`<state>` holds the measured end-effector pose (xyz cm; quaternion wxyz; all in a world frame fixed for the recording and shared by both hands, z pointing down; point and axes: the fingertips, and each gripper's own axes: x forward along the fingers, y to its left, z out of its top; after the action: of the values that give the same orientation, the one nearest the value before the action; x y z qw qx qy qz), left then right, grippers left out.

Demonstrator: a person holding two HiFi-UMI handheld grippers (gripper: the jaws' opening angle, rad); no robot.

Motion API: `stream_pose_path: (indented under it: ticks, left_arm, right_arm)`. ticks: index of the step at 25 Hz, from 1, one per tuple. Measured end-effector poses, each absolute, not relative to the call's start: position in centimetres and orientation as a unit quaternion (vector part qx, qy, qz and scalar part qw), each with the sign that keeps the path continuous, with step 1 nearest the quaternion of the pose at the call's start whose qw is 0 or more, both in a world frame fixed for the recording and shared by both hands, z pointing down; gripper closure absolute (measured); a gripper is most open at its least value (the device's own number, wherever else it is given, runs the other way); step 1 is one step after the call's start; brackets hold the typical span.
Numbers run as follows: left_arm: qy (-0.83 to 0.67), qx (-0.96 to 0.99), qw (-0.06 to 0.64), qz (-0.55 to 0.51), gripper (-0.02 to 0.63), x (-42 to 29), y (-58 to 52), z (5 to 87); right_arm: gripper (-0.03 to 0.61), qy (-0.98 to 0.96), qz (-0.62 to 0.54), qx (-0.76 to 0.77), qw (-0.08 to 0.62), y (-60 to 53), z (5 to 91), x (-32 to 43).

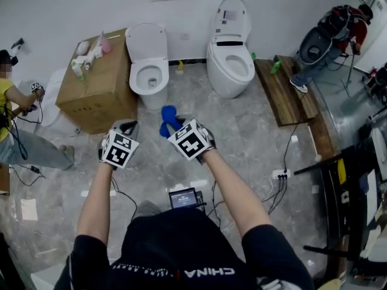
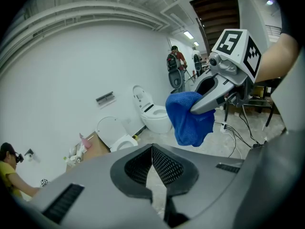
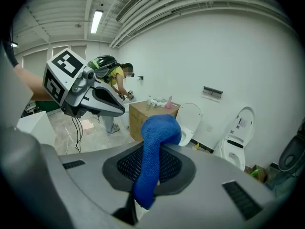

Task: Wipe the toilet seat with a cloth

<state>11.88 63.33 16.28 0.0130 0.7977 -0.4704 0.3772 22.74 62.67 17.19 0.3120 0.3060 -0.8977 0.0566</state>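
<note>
A grey marble-patterned tile floor (image 1: 254, 132) runs up to a plain white wall (image 1: 272, 5), against which two white toilets stand.

The left gripper (image 2: 152, 162) is closed with nothing in it. Its two dark mesh-textured pads meet along one line, and only floor shows past them. The right gripper (image 3: 155, 168) is clamped on a blue cloth (image 3: 152, 151). The cloth is thick, nubby terry, pinched between the pads so that one rounded fold bulges up beyond the jaws and a narrower tail hangs back toward the camera. From the left gripper's view the cloth droops from the right gripper's tips in a soft, crumpled bundle.

Both bare forearms reach forward side by side from a dark shirt. The grippers are close together, apart, and angled forward and down. Each grey moulded body carries its black-and-white marker cube on top.

The round toilet (image 1: 149, 71), glossy ceramic with its lid raised, stands ahead of the left gripper. Its oval toilet seat (image 1: 149, 83) is down, well apart from the cloth. The taller toilet (image 1: 230, 65), smooth and egg-shaped with its lid up, stands ahead and to the right of the right gripper. A brown cardboard box (image 1: 100, 83) with small bottles on top sits left of the left gripper, beside the round toilet.
</note>
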Motion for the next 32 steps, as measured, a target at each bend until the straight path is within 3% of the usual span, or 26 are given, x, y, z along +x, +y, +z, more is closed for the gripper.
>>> stream_pose_path:
  ticks: [11,32]
  left_arm:
    - [-0.461,0.799,0.02,0.384,0.602,11.3,55.3,18.6]
    - [-0.401,0.836,0.041,0.371,0.601,-1.9,27.5,20.9]
  right_arm:
    - [0.529,-0.894,0.067,0.304,0.322,55.1,19.5,22.7]
    - [0.529,-0.864,0.094,0.359,0.339,27.7,20.4,9.1]
